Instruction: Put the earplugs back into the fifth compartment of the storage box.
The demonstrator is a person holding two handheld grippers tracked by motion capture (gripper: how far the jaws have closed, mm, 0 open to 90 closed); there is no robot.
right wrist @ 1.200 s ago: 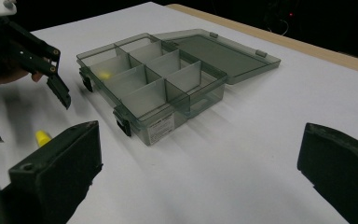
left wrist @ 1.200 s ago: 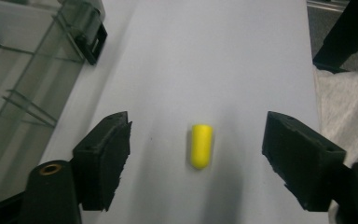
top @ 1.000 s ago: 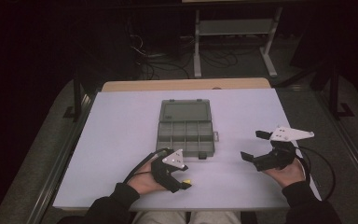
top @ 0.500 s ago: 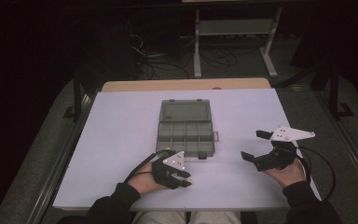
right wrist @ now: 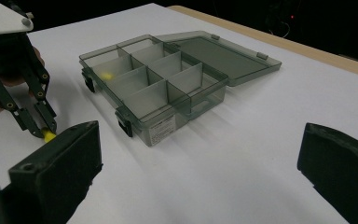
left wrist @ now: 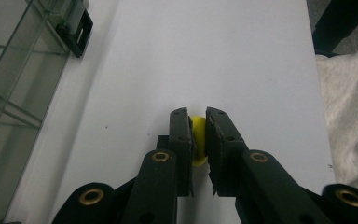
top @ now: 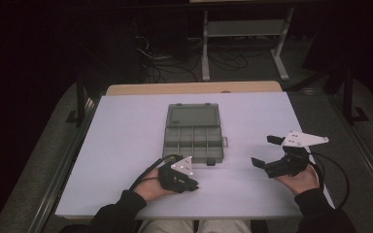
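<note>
A smoky grey compartment box [top: 194,133] lies open at the table's middle, its lid [right wrist: 223,51] folded flat behind it. My left gripper [top: 193,184] rests low on the white table [top: 126,136] in front of the box, and its jaws have just been closing. They are now shut on a small yellow piece [left wrist: 198,135], whose end pokes out below the fingertips [right wrist: 48,135]. Another small yellow bit [right wrist: 105,74] lies in one of the box's compartments. My right gripper [top: 267,151] stands open at the right, with nothing between its wide-set pads [right wrist: 70,154].
The box's latches [left wrist: 77,28] stick out along its near side. A wooden strip [top: 194,88] edges the table's far side. Cables and a metal stand [top: 243,43] sit on the dark floor beyond. Pale cloth [left wrist: 349,112] shows past the table's near edge.
The left gripper's jaws have closed around the yellow piece on the table. Both hands have kept their places.
</note>
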